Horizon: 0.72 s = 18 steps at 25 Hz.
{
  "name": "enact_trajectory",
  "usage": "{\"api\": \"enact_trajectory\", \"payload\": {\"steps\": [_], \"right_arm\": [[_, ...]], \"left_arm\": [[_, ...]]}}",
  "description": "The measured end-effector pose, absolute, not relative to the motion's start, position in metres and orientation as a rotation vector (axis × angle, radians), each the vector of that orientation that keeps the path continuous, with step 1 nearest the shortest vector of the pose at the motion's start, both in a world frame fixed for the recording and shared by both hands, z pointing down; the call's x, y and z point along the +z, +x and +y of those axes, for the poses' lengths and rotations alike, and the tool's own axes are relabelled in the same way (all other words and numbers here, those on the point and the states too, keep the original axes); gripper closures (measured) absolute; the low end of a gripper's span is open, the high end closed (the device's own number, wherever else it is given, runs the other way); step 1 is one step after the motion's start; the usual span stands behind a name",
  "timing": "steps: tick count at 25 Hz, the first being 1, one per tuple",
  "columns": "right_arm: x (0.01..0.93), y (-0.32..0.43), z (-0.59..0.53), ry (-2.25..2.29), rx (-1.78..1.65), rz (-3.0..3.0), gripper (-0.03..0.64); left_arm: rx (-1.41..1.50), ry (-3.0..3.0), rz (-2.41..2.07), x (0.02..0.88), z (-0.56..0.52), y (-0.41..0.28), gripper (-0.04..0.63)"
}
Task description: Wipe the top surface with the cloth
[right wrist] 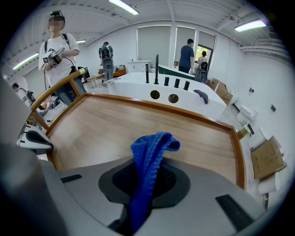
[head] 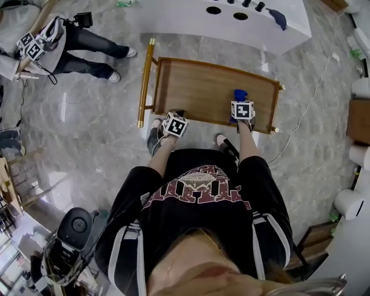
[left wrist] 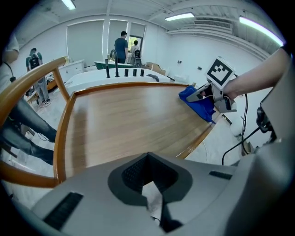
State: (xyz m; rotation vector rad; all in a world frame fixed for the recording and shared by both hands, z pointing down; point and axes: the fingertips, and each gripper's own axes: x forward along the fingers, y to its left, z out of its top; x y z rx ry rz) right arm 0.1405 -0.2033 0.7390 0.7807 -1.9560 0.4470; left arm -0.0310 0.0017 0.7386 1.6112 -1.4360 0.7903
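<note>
The wooden cart top [head: 202, 87] has a raised rim and lies right in front of me. My right gripper [head: 239, 107] is shut on a blue cloth [head: 239, 94] over the near right part of the top. In the right gripper view the blue cloth [right wrist: 148, 159] sticks up out of the jaws above the wood [right wrist: 138, 124]. My left gripper [head: 176, 115] sits at the near edge, left of middle, shut with nothing in it. From the left gripper view the cloth [left wrist: 198, 103] hangs from the right gripper [left wrist: 207, 94] across the wood [left wrist: 129, 120].
A brass handle bar [head: 144, 81] runs along the cart's left end. Beyond the cart stands a white counter [head: 272, 32] with holes, black posts and a dark rag [head: 278, 17]. A person [head: 63, 40] stands at the far left. A white cable [head: 303, 113] trails on the floor to the right.
</note>
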Motion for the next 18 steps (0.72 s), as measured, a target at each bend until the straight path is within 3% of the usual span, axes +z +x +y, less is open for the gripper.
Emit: {"api": "enact_trajectory", "payload": {"steps": [9,18], "right_arm": [[0.738,0.106,-0.191,0.693,0.412,-1.976,0.561],[0.741,0.072,-0.168,0.581,0.376,-2.012,0.561]], "left_arm": [[0.601,1.495,-1.520,0.739,0.013,-0.051,0.549],[0.700,1.541,-1.584,0.728,0.032,-0.055,0.549]]}}
